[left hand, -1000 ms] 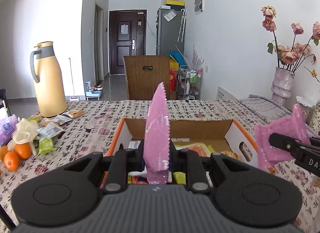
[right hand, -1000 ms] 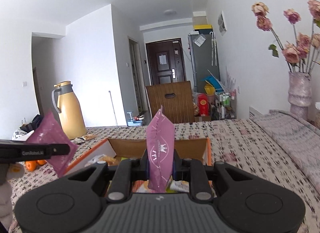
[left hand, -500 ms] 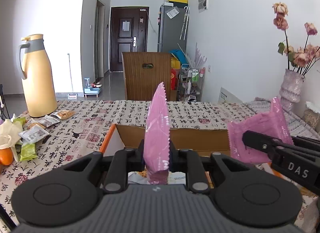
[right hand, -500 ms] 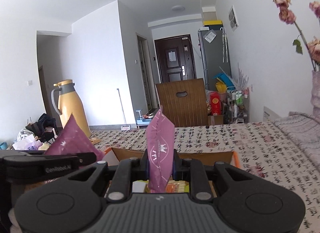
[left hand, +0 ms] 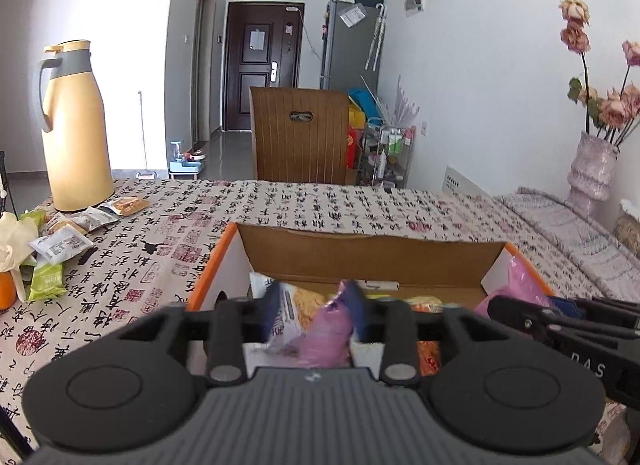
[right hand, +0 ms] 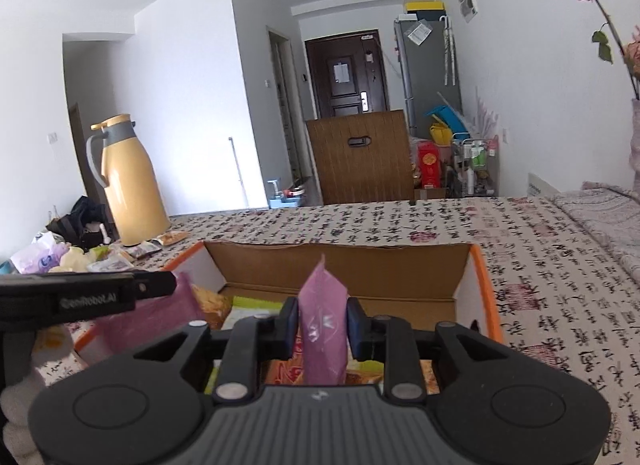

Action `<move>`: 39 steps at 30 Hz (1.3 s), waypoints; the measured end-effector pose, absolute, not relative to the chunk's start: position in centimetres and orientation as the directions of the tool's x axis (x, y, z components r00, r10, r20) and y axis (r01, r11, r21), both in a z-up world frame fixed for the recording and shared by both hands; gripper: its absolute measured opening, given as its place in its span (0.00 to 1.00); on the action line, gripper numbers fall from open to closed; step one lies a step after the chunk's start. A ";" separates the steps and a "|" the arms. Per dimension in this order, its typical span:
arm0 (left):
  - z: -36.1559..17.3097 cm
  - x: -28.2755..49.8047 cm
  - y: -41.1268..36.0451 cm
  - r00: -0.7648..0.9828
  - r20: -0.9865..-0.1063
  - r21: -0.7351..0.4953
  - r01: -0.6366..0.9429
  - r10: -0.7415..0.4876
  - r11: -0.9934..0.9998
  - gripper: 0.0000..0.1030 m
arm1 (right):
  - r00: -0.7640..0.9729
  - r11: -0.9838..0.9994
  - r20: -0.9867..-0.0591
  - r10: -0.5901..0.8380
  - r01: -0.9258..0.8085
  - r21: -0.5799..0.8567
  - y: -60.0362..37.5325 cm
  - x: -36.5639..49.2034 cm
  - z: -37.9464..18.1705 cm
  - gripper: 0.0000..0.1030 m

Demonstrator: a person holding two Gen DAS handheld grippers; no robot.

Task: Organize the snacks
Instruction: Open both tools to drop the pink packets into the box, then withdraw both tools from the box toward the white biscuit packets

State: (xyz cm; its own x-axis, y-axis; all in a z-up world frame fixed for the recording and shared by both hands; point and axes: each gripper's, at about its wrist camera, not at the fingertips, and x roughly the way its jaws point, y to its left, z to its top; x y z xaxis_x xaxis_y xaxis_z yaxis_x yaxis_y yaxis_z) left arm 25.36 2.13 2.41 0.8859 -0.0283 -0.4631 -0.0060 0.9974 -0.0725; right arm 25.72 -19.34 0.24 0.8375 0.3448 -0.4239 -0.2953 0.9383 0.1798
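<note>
Both jaws have just been opening over the box [left hand: 224, 249]: the left gripper [left hand: 316, 313] stands wide with its pink packet [left hand: 326, 339] tipping inside, the right gripper [right hand: 322, 323] barely parted around its upright packet [right hand: 322, 329].

Box [left hand: 362, 253] on table [left hand: 320, 201]; flask [left hand: 74, 129] far left behind packets [left hand: 60, 243].
</note>
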 end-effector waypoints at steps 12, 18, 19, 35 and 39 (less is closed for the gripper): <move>3.1 24.8 2.7 0.903 -0.429 -0.084 -0.062 0.020 0.995 1.00 | 0.863 0.953 -0.407 0.299 -0.252 0.167 -19.9 25.5 0.7 1.00; 3.5 24.5 2.6 0.902 -0.430 -0.087 -0.069 0.025 0.994 1.00 | 0.863 0.954 -0.409 0.296 -0.250 0.162 -19.8 25.3 0.9 1.00; 3.7 24.4 2.5 0.904 -0.427 -0.087 -0.071 0.027 0.994 1.00 | 0.864 0.955 -0.408 0.293 -0.248 0.161 -19.8 25.2 1.1 1.00; 5.8 19.0 2.7 0.918 -0.393 -0.077 -0.085 0.048 0.993 1.00 | 0.883 0.961 -0.381 0.275 -0.246 0.123 -20.4 19.3 3.5 1.00; 5.1 17.0 2.8 0.911 -0.409 -0.068 -0.086 0.051 0.994 1.00 | 0.881 0.960 -0.382 0.280 -0.251 0.125 -20.5 17.3 3.4 1.00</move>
